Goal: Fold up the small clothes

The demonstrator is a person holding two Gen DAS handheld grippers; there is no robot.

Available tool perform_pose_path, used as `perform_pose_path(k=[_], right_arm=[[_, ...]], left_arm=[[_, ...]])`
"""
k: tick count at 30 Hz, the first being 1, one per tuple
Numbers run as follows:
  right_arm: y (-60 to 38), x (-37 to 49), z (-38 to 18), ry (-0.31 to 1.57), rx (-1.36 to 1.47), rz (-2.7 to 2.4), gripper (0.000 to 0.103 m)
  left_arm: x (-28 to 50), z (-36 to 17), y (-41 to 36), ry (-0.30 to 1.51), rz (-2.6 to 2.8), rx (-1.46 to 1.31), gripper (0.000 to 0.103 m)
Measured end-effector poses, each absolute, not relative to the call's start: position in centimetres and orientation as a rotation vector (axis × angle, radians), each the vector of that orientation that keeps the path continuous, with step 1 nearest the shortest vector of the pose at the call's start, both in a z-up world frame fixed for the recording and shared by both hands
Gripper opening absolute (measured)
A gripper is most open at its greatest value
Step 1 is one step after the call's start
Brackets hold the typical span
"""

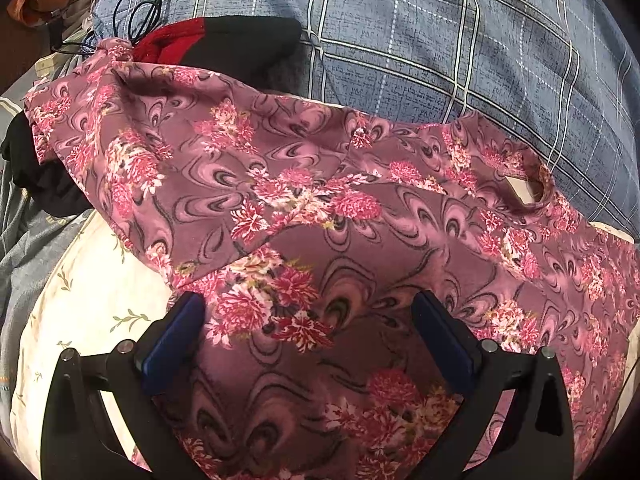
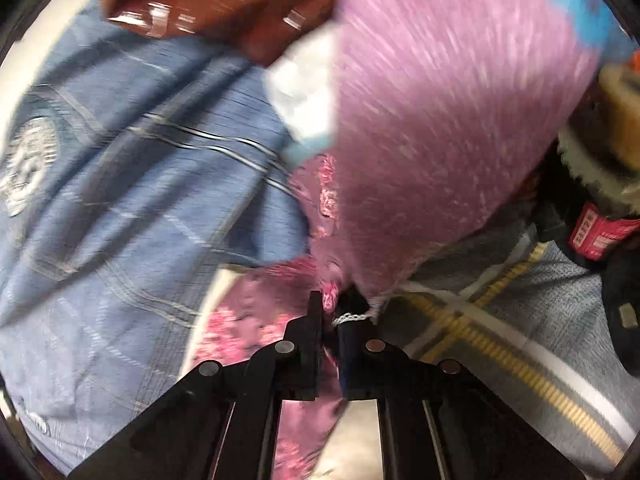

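Note:
A pink floral garment (image 1: 320, 208) lies spread over a cream pillow (image 1: 92, 292), its neck opening at the right. My left gripper (image 1: 308, 312) is open just above the cloth, with blue-padded fingers (image 1: 176, 336) on either side of a flower print, holding nothing. In the blurred right wrist view, my right gripper (image 2: 330, 320) is shut on an edge of the same garment (image 2: 432, 120), which rises lifted in front of the camera showing its paler inner side.
A blue plaid bedcover (image 1: 460, 40) lies behind the garment and also shows in the right wrist view (image 2: 120, 200). A black and red garment (image 1: 224, 44) and a black cable (image 1: 136, 12) lie at back left. Dark clothes (image 1: 36, 172) sit at left.

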State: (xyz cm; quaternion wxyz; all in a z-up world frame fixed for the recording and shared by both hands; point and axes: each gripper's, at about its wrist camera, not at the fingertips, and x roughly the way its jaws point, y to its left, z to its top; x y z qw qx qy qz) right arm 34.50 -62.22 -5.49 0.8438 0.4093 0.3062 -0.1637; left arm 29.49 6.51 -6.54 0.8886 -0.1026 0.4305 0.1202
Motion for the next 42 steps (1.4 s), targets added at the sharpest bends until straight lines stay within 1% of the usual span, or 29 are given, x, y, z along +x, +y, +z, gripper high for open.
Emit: perform_pose_path(k=[5,9,12,19,26,27,30,32,33,34,37,39,42], right_arm=[[-58.2,33.2,-0.4,0.549,0.722,-0.248,0.005],[-52.2,32.1,2.8,0.581,0.574,-0.106,0.005],[-47.5,31.6,2.8,0.628,0.523,-0.014,0.005],[-31.7,31.2,1.5,0.757,0.370,0.228,0.005],[-16.7,30.2,0.0,0.840,0.197,0.406,0.006],[-15.1,30.0,-0.3,0.848,0.183,0.423,0.011],[-10.3,29.4,-1.6,0.898,0.159,0.493,0.015],[-7.6,29.3,-2.5,0.950,0.130,0.537,0.031],[-6.6,29.0,-3.2,0.987,0.097,0.554,0.042],[-5.6,28.5,-3.7,1.010,0.044,0.548,0.046],[-4.7,26.9,-4.2,1.035,-0.047,0.557,0.048],[-6.0,26.2,-3.6,1.035,0.005,0.581,0.047],[-9.3,25.3,-2.4,1.007,0.090,0.567,0.051]], left_arm=[[29.1,-6.3,6.8,0.888,0.249,-0.234,0.103],[28.8,-5.9,7.2,0.883,0.238,-0.270,0.103],[28.6,-5.5,7.5,0.882,0.224,-0.294,0.103],[27.8,-3.8,8.3,0.845,0.205,-0.302,0.103],[26.9,-2.5,11.8,0.817,0.242,-0.361,0.103],[26.8,-2.4,12.5,0.817,0.254,-0.376,0.103],[26.5,-2.6,14.7,0.815,0.281,-0.439,0.103],[26.4,-3.0,15.8,0.821,0.291,-0.482,0.103],[26.3,-3.1,16.4,0.826,0.295,-0.504,0.103],[26.2,-3.3,16.9,0.830,0.298,-0.528,0.103],[25.9,-3.4,17.6,0.829,0.308,-0.564,0.103],[25.9,-3.4,17.4,0.827,0.304,-0.562,0.103],[26.1,-3.4,16.6,0.832,0.298,-0.546,0.103]])
